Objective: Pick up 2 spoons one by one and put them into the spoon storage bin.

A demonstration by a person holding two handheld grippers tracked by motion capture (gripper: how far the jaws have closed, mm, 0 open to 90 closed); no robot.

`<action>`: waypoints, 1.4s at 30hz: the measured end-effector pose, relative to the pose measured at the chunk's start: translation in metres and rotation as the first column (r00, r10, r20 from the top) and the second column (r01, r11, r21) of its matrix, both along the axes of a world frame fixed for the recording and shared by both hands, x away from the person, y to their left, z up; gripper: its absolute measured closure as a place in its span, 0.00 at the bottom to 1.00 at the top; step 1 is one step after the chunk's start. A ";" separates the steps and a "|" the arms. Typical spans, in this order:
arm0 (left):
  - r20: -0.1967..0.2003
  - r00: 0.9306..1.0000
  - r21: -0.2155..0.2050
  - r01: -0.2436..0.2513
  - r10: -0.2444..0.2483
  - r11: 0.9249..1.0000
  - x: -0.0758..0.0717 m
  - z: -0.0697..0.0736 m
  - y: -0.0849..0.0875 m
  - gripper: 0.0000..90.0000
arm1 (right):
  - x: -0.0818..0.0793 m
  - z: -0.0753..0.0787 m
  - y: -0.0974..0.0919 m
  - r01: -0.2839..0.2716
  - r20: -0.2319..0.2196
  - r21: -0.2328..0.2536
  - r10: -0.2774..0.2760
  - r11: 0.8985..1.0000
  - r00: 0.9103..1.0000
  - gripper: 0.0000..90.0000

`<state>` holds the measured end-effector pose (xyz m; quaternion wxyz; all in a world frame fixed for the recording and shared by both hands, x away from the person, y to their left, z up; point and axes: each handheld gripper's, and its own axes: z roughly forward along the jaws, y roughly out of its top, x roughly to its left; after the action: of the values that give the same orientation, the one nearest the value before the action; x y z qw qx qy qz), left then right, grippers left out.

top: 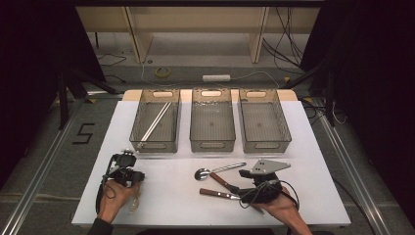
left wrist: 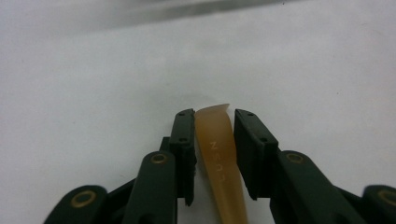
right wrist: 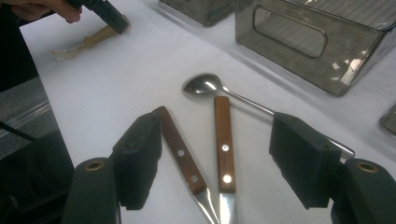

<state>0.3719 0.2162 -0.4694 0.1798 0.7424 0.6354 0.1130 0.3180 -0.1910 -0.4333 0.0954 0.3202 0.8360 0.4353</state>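
Note:
A translucent amber plastic utensil [top: 133, 201] lies at the table's front left. My left gripper [top: 131, 177] is shut on its handle [left wrist: 219, 158]; both pads [left wrist: 184, 135] press its sides close to the tip. The same utensil [right wrist: 86, 42] lies flat on the white surface with the left gripper [right wrist: 112, 18] on one end. Two wooden-handled utensils [top: 219, 180] lie crossed at front centre. My right gripper [top: 236, 186] stands open, and its jaws [right wrist: 217, 119] straddle both wooden handles [right wrist: 224, 140] without touching them. A metal spoon [right wrist: 205, 86] lies just beyond them.
Three clear smoky bins stand in a row at the back: the left bin [top: 155, 122] holds white sticks, then come the middle bin [top: 211, 122] and the right bin [top: 264, 122]. The white table top [top: 171, 196] ends close behind both hands.

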 end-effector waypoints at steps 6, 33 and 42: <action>0.006 1.000 0.000 0.017 -0.017 1.000 0.000 0.000 0.000 0.81 | 0.000 0.000 0.000 0.000 -0.002 0.001 0.000 1.000 1.000 0.39; 0.187 0.973 -0.102 0.154 -0.134 0.983 -0.008 0.038 -0.002 0.82 | 0.000 0.002 -0.001 0.005 0.004 0.009 -0.005 1.000 1.000 0.39; 0.250 0.950 -0.149 0.226 -0.185 0.963 0.002 0.066 -0.020 0.82 | 0.001 0.002 -0.003 0.013 0.002 0.010 -0.013 1.000 1.000 0.39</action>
<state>0.3734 0.1960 -0.4038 0.3289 0.7675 0.5362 0.1237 0.3190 -0.1943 -0.4318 0.0973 0.3255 0.8317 0.4392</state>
